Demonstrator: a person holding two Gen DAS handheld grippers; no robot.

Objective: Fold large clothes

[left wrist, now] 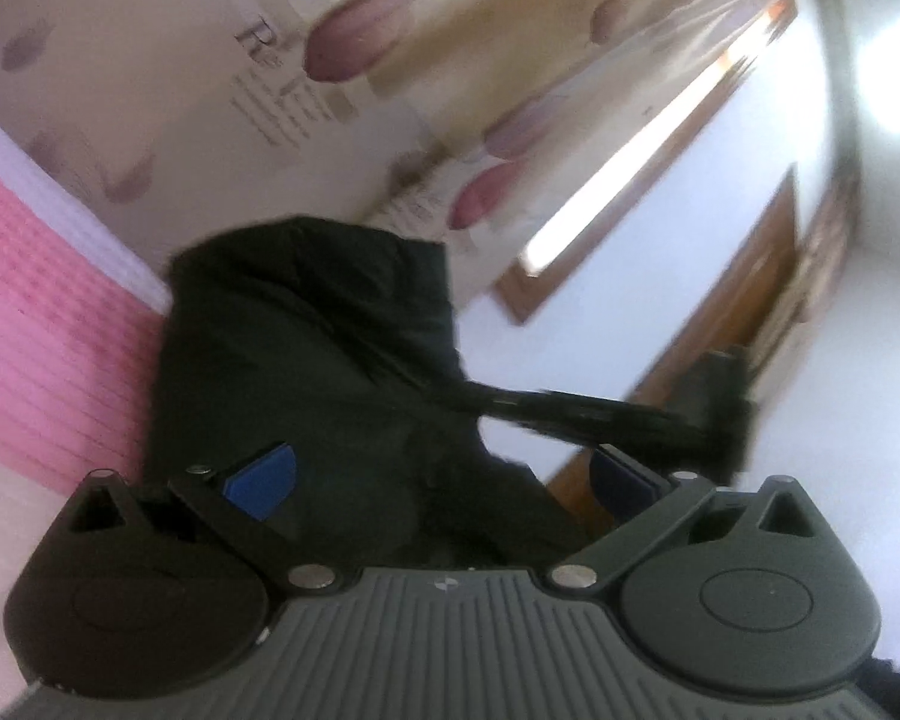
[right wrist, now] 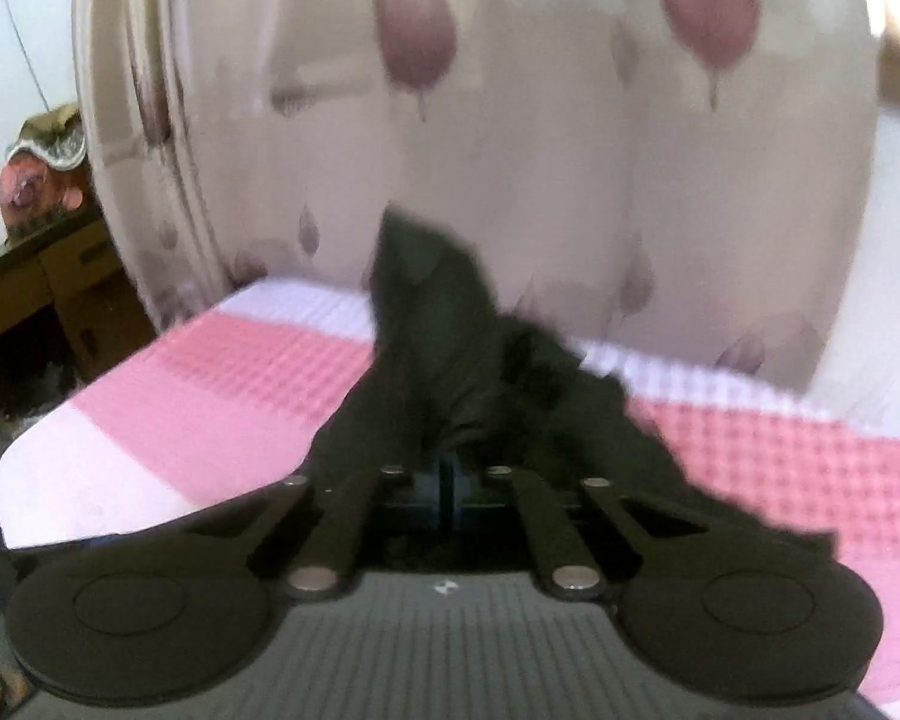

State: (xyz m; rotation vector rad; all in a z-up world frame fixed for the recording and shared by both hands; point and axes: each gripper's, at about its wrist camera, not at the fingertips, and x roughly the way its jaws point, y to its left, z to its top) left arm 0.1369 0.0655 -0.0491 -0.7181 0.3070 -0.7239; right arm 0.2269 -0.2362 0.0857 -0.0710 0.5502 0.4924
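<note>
A black garment [left wrist: 306, 360] fills the middle of the left wrist view, raised in front of the curtain. My left gripper [left wrist: 441, 474] stands open, its blue pads [left wrist: 261, 483] far apart on either side of the cloth. A taut strip of the garment runs right to a dark blurred shape, my right gripper [left wrist: 714, 396]. In the right wrist view my right gripper [right wrist: 447, 474] is shut on the black garment [right wrist: 444, 360]. The cloth bunches up out of the closed pads and drapes down over the bed.
A pink and white checked bed cover [right wrist: 210, 396] lies under the garment. A floral curtain [right wrist: 510, 120] hangs behind the bed. A wooden desk [right wrist: 36, 294] stands at the left. The tilted left wrist view shows a bright window [left wrist: 642, 162] and a wooden door [left wrist: 744, 300].
</note>
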